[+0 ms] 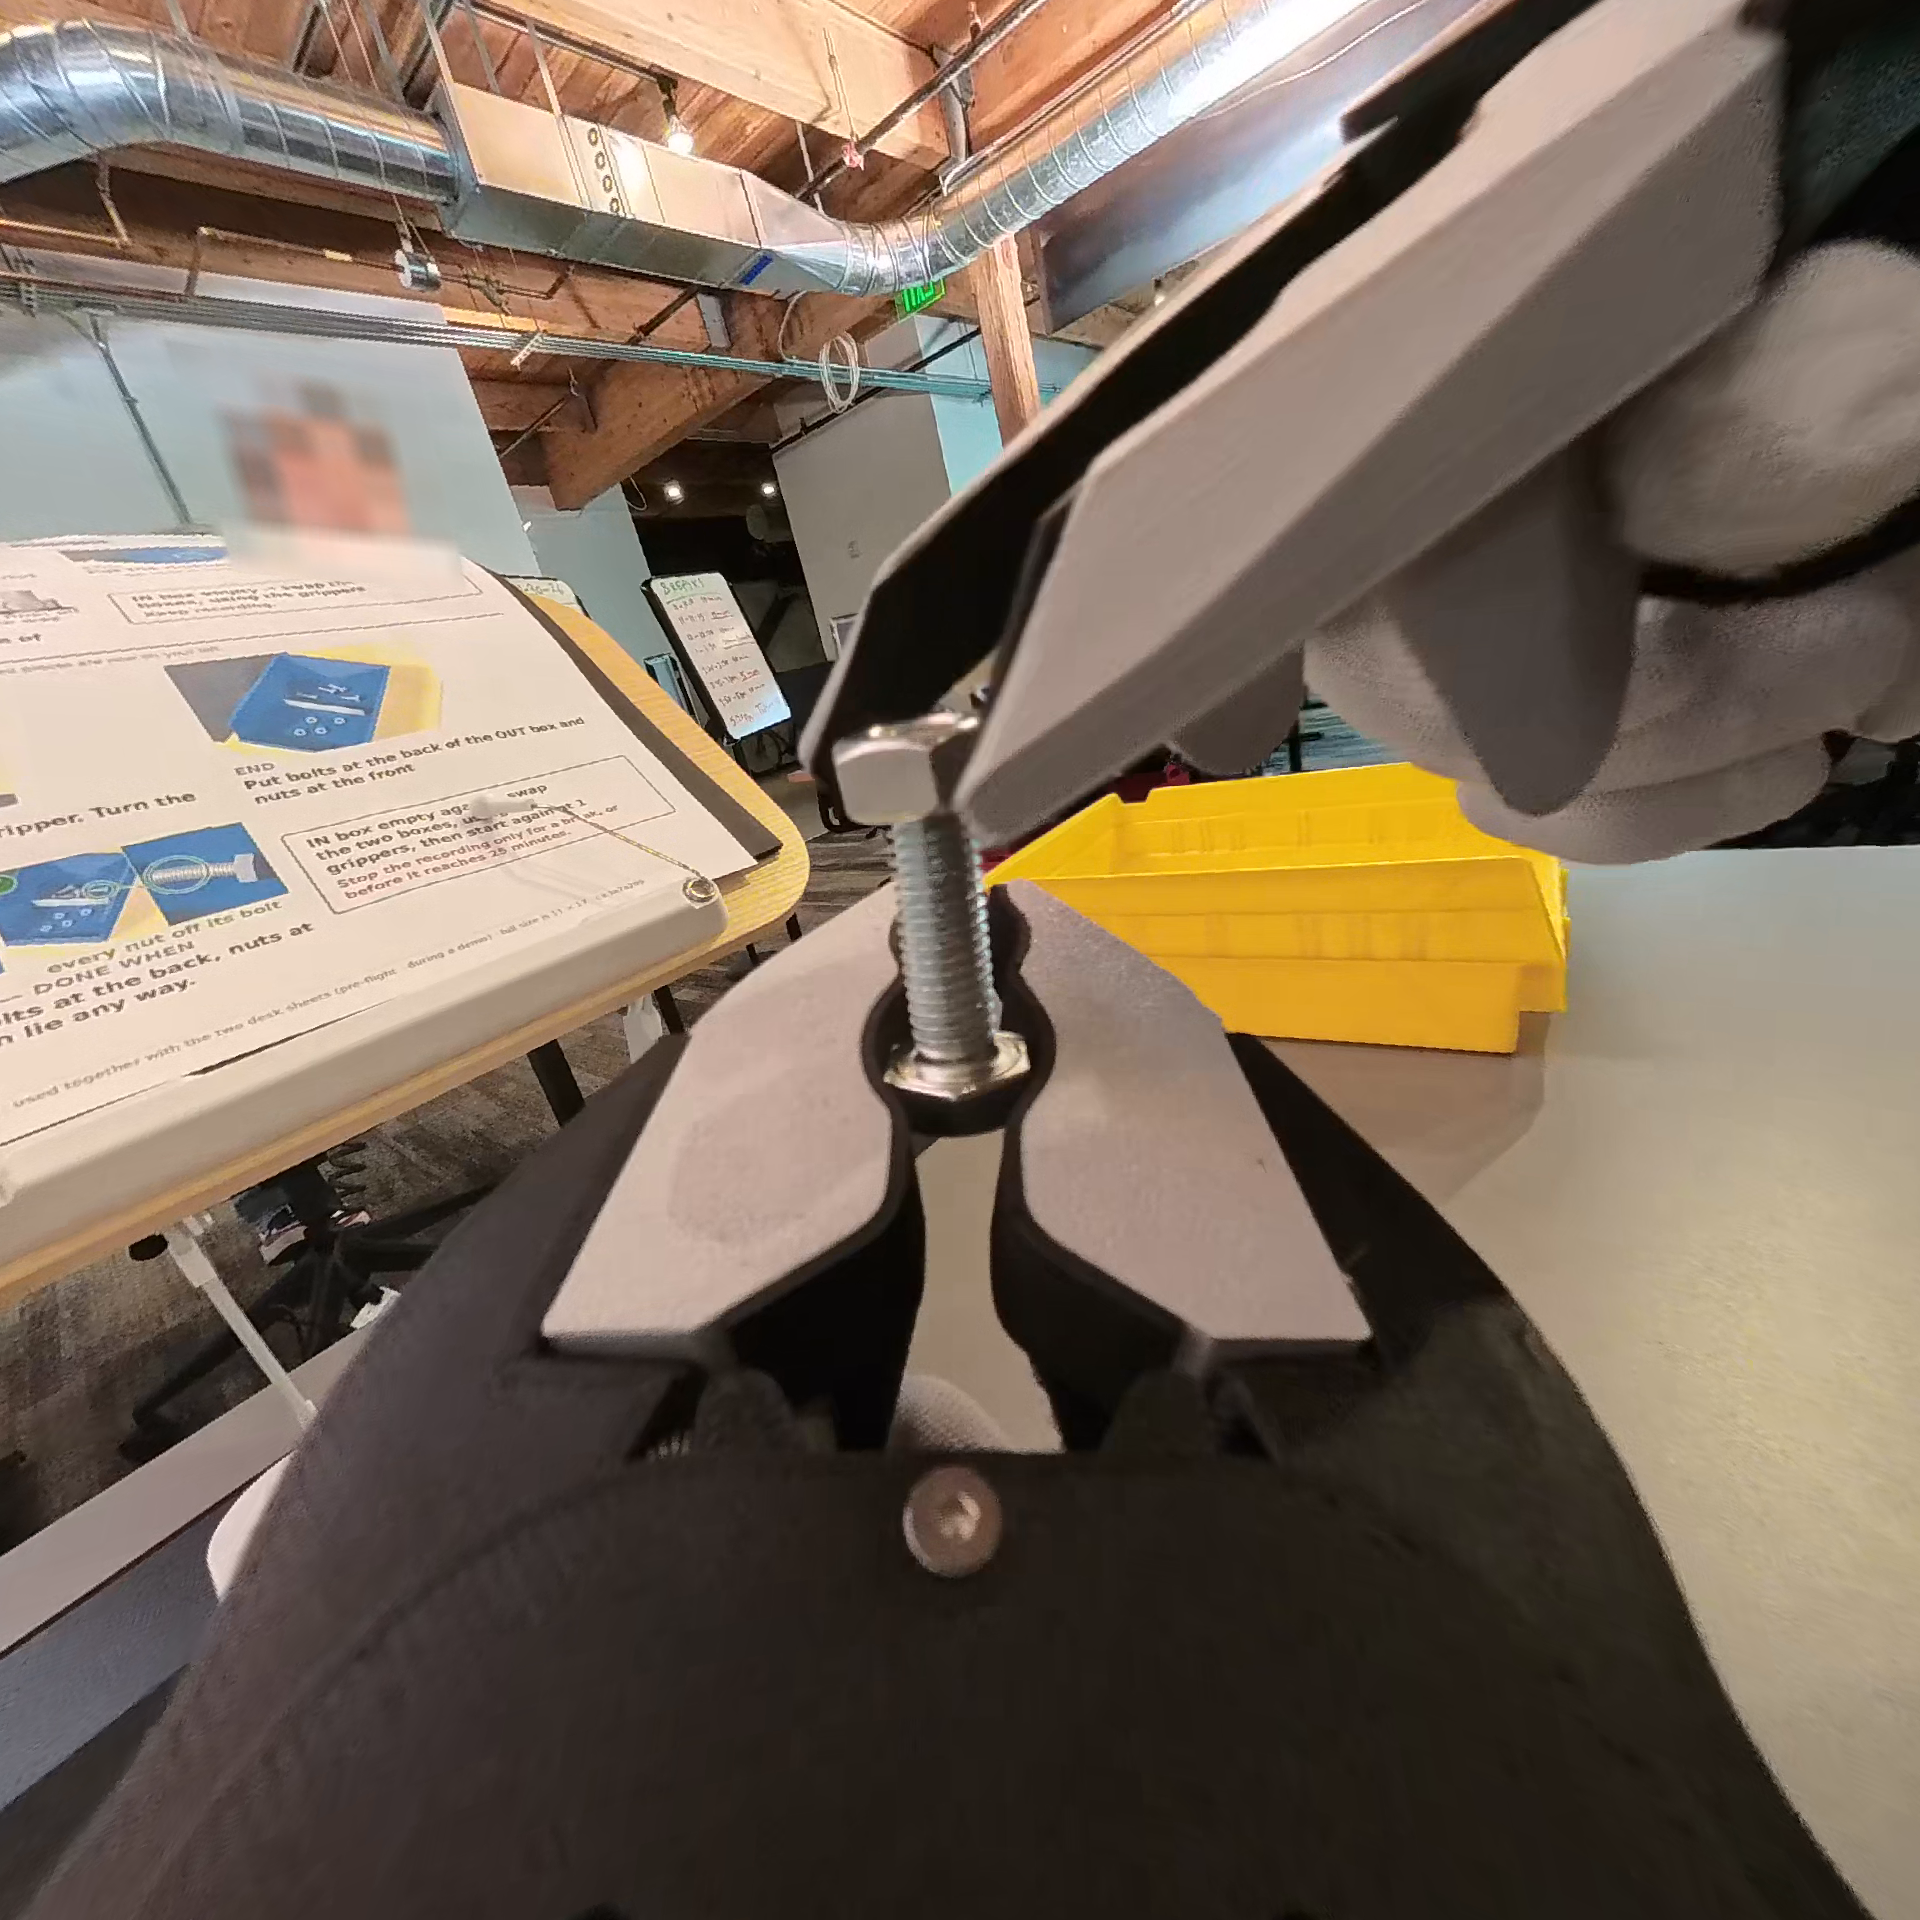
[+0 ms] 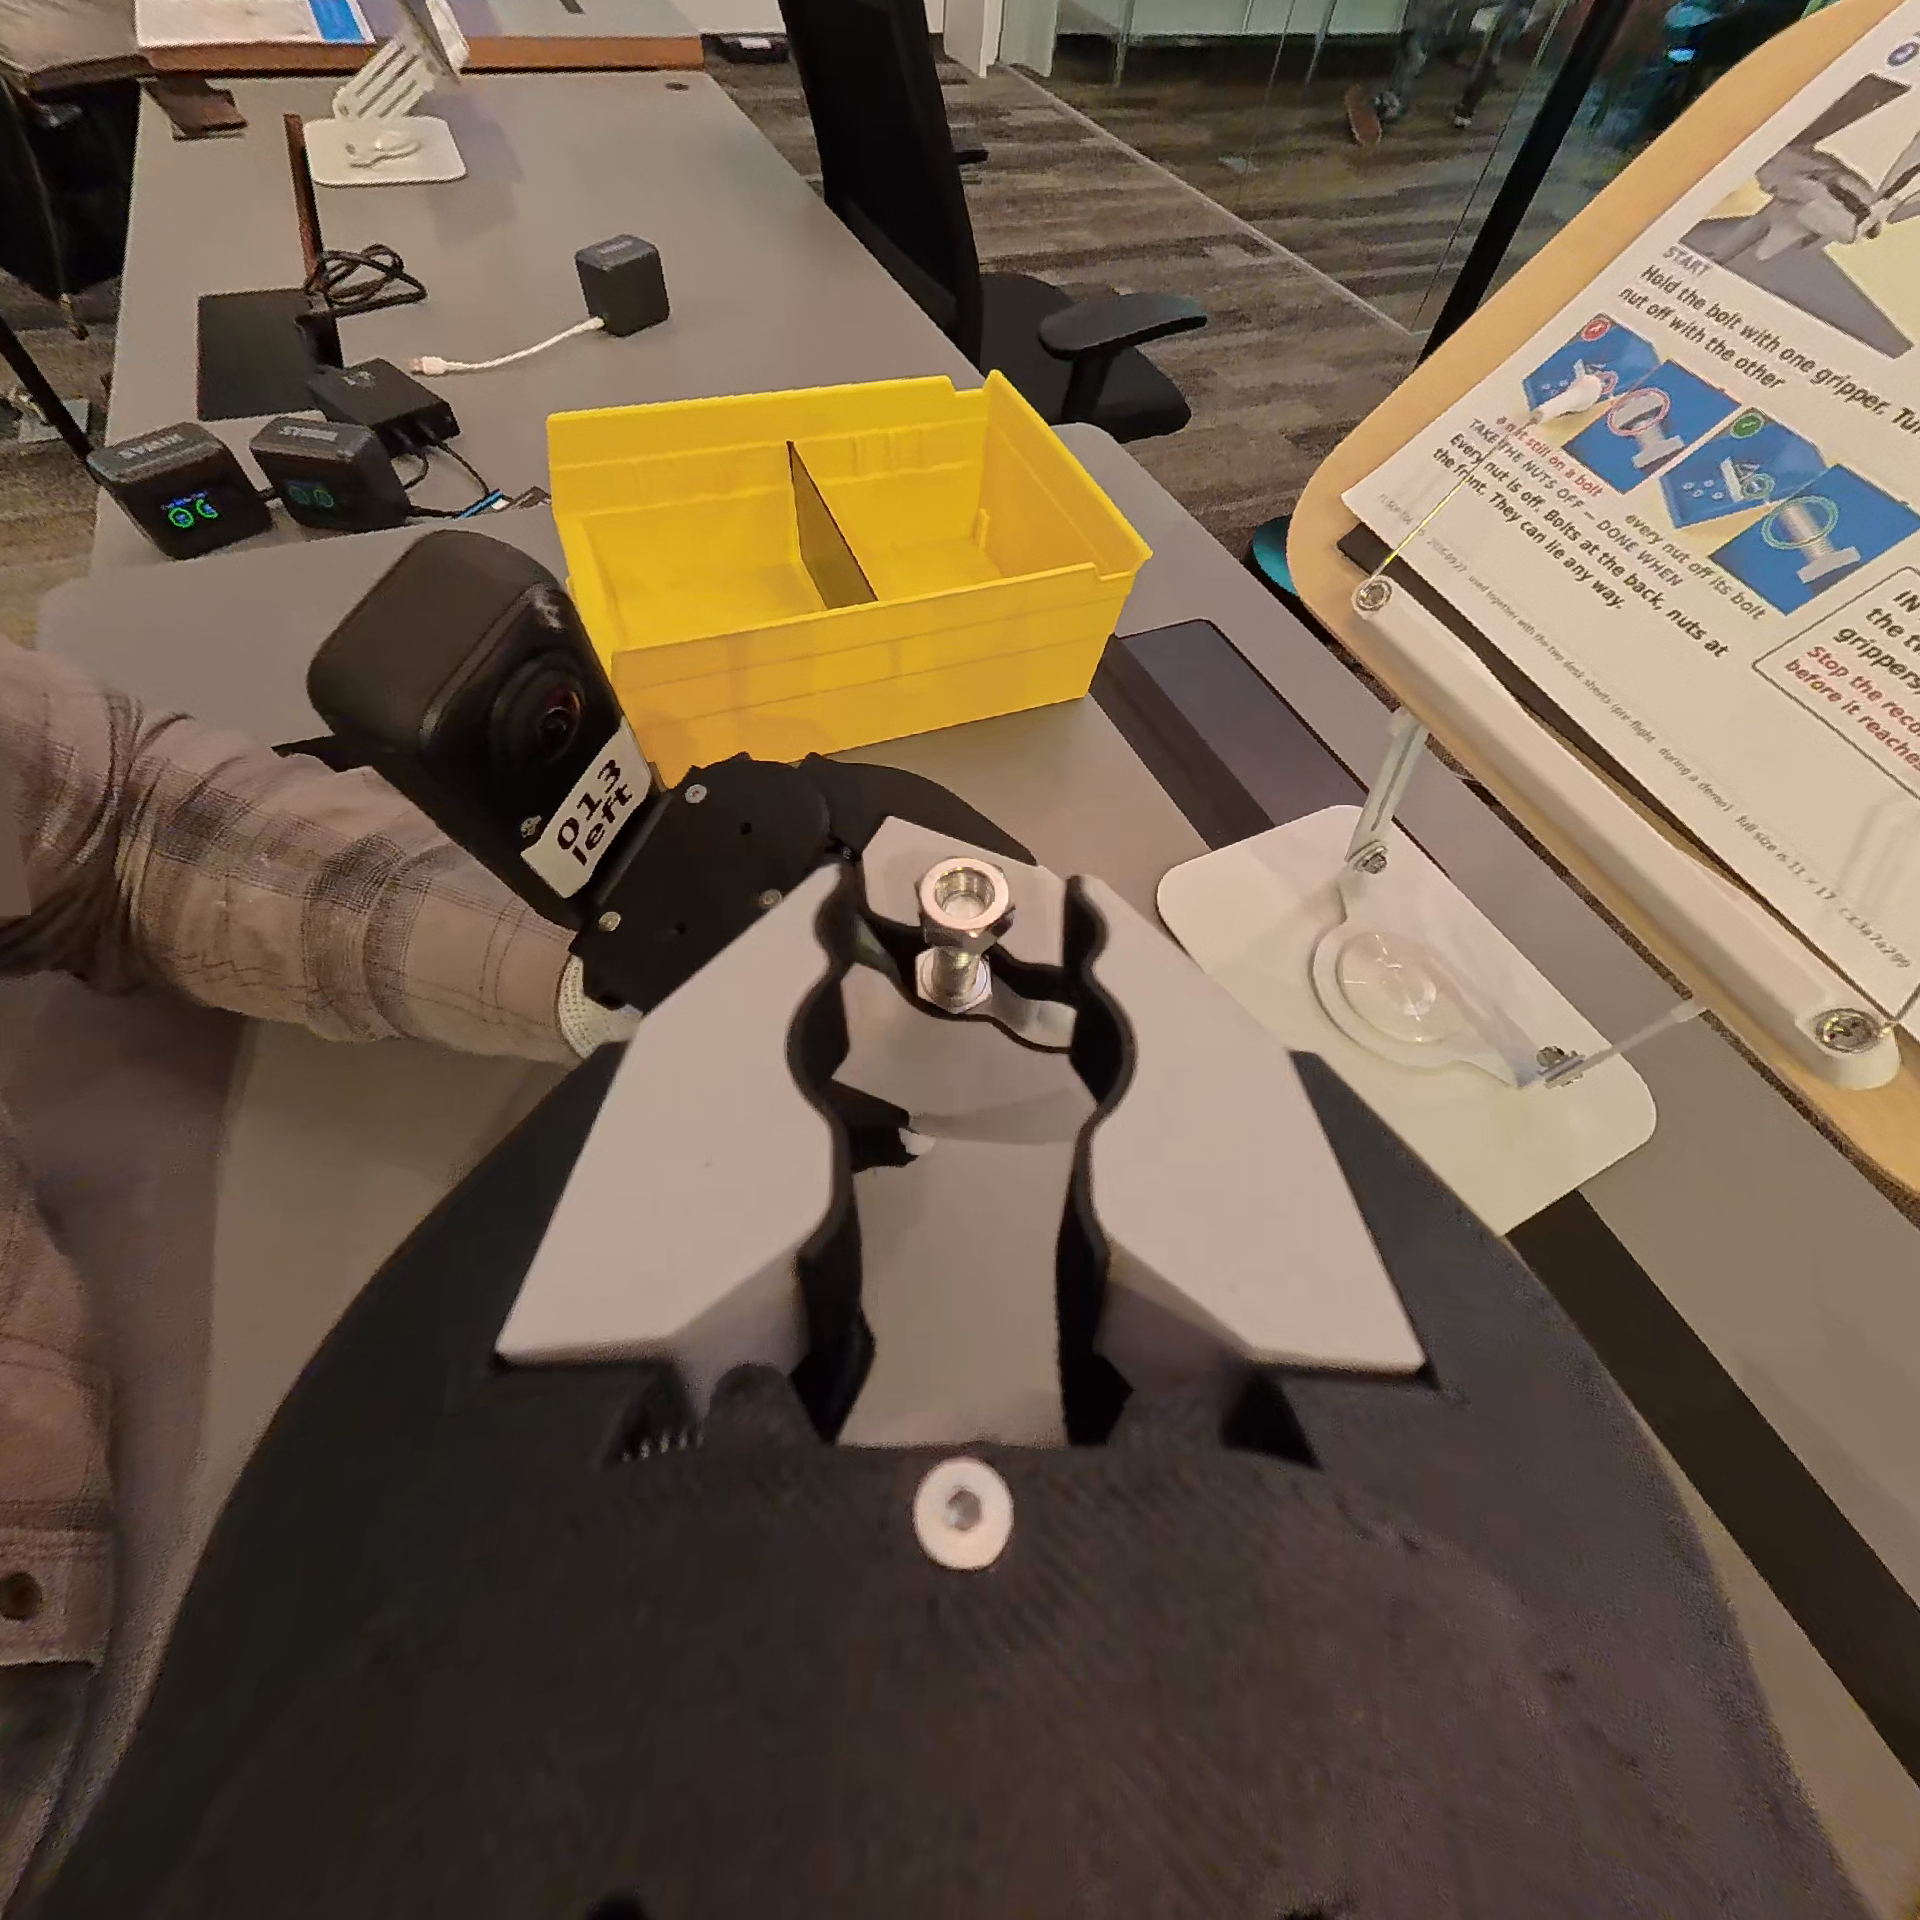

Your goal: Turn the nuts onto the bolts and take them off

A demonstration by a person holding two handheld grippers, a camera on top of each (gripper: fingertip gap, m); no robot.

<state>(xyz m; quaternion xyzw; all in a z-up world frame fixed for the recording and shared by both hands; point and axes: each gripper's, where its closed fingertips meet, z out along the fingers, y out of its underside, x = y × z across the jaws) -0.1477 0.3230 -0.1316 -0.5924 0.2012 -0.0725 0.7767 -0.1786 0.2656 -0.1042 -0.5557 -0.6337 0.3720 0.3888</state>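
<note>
The left claw (image 1: 956, 1049) is closed around the nut (image 1: 958, 1068), which sits at the lower end of the upright bolt (image 1: 940, 935). The right claw (image 1: 914, 774) comes down from above and pinches the bolt's hex head between its tips. Behind them, a yellow bin (image 1: 1320, 935) rests on the grey desk (image 1: 1714, 1195), near an instruction sheet (image 1: 312, 810) on a tilted stand.

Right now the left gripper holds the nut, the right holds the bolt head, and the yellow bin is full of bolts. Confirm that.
Wrong: the yellow bin is empty, as the right wrist view shows. The left gripper holds the nut and the right gripper the bolt head.
</note>
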